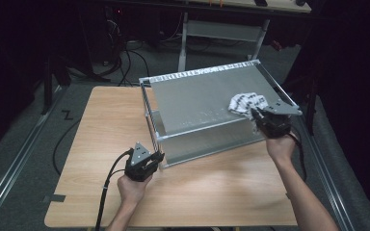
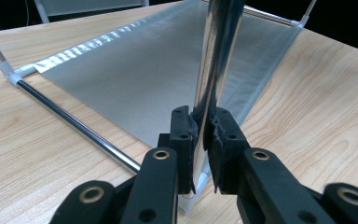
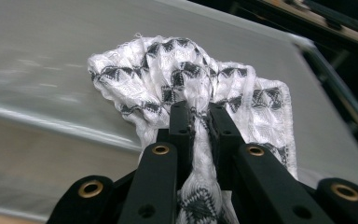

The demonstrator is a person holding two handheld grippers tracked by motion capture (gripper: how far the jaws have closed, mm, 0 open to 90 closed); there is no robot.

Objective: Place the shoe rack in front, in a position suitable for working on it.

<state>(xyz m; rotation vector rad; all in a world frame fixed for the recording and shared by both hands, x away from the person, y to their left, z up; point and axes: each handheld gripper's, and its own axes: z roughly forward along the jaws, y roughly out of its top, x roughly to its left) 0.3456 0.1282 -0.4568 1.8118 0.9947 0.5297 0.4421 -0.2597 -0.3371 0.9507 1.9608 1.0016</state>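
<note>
A metal two-tier rack (image 1: 207, 103) with grey shelf sheets stands on the wooden table. A white cloth with a black pattern (image 1: 246, 102) lies bunched at the right of its top shelf. My right gripper (image 1: 261, 117) is shut on that cloth (image 3: 200, 84), whose folds spill up between the jaws. My left gripper (image 1: 158, 159) is at the rack's near left corner, shut on the shiny upright post (image 2: 214, 60). The lower shelf sheet (image 2: 158, 70) spreads out behind that post.
The wooden table (image 1: 106, 144) has bare room left of the rack and along its front. Dark floor with cables (image 1: 125, 62) lies beyond it, and a metal frame (image 1: 221, 29) stands at the back. Rails run along both sides of the table.
</note>
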